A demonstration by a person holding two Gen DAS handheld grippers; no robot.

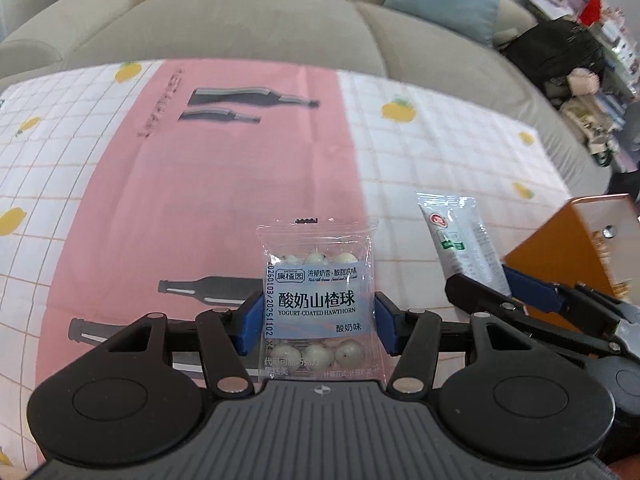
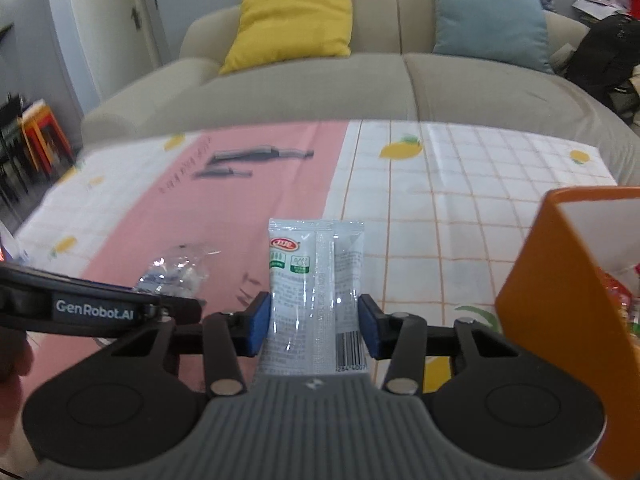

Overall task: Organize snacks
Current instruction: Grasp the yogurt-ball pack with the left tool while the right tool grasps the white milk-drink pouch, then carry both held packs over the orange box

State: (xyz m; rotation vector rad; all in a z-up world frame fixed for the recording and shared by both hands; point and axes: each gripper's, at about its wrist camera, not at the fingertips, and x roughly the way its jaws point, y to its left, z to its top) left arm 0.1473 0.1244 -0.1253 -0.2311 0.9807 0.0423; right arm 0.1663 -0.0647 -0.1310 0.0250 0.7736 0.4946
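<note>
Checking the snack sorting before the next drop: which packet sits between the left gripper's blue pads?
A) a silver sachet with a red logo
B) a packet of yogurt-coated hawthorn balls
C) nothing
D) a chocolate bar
B: the left gripper clamps the yogurt-coated hawthorn packet; its label is readable.

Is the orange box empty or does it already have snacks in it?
Not empty. The right wrist view shows red and orange wrappers inside the orange box; how full it is cannot be told.
</note>
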